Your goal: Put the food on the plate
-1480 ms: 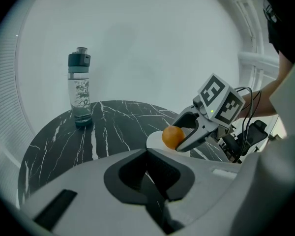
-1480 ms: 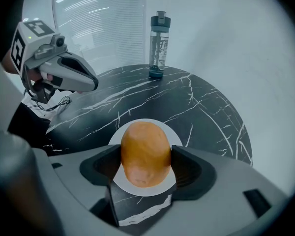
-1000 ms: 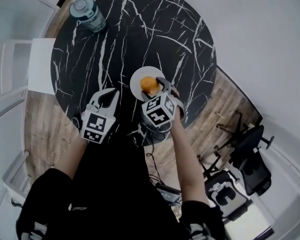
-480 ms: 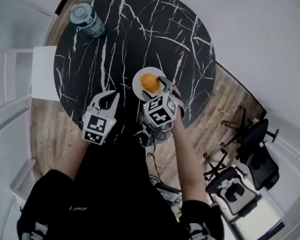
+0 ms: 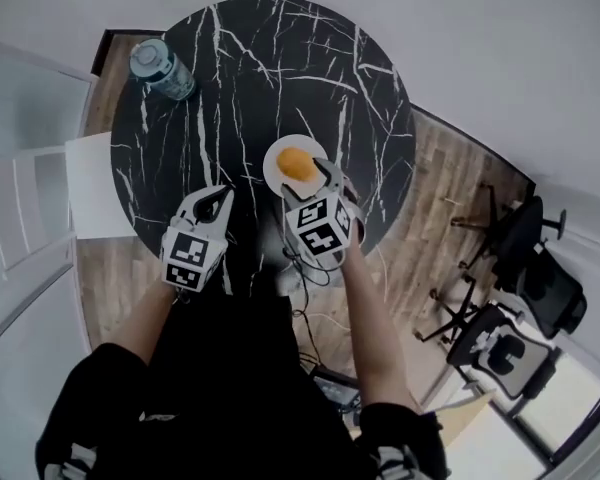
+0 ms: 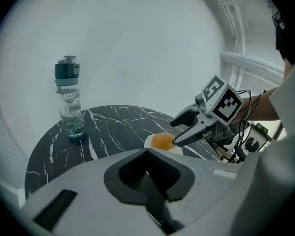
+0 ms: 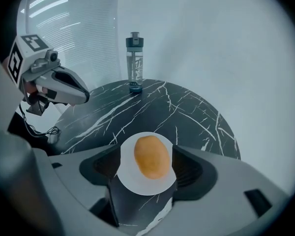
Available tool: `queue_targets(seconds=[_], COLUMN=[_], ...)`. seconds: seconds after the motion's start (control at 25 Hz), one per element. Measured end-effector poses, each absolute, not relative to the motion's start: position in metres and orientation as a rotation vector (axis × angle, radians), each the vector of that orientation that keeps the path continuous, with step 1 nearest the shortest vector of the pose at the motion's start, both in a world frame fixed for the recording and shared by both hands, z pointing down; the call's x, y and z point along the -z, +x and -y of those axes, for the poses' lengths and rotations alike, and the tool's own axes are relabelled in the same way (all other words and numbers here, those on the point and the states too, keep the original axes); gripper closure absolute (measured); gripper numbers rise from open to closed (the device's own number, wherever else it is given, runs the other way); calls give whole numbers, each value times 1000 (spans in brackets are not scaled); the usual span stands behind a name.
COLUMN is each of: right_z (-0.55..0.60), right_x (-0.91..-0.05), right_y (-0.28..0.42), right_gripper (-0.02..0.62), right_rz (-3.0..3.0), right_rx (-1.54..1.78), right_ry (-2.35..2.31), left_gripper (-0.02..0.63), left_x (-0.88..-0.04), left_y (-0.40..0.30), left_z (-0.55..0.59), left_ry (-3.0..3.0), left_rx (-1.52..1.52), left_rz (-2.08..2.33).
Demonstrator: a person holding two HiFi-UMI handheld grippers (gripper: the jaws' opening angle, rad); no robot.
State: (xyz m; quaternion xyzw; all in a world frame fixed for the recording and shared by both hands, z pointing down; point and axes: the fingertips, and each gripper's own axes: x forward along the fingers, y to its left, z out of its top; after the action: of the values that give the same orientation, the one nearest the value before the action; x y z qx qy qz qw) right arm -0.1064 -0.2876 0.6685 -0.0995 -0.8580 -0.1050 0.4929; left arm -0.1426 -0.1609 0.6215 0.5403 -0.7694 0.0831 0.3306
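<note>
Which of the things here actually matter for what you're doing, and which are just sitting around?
Part of the job:
- food, already resting on the plate
- right gripper, open near the plate

Just lying about:
- bottle at the table's far edge
- office chairs on the floor
- left gripper, shut and holding nothing

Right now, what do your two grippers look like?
The left gripper and right gripper are pale grey, and each carries a cube of black-and-white square markers. Black cables trail from the right one. The person's top is black.
</note>
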Motion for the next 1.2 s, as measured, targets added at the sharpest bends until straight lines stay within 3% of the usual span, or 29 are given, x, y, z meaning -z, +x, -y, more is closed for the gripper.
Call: queue_targets(seconds=[0.08, 0.28, 0.4, 0.76, 1.2], right_z=[286, 286, 284, 263, 258], right_x=[-658, -625, -609, -577, -506], right_y=[-105, -98, -91, -73, -37], right_gripper=[281, 424, 598, 600, 600], right_rz=[2118, 2238, 2307, 2479, 2667], right_rx=[249, 184, 156, -63, -83], right_ry=[-184, 5, 132, 454, 781], left_gripper=[606, 606, 606, 606, 606], left_x=[-616, -609, -601, -582, -502], left_y=[-143, -145, -145, -148, -131], left_z=[160, 158, 158, 168, 172], left_ry=[1450, 1541, 1589, 1681, 1768], left_rx=[-224, -234, -241, -237, -143], left_rz=[1997, 1960, 1949, 1939, 2108])
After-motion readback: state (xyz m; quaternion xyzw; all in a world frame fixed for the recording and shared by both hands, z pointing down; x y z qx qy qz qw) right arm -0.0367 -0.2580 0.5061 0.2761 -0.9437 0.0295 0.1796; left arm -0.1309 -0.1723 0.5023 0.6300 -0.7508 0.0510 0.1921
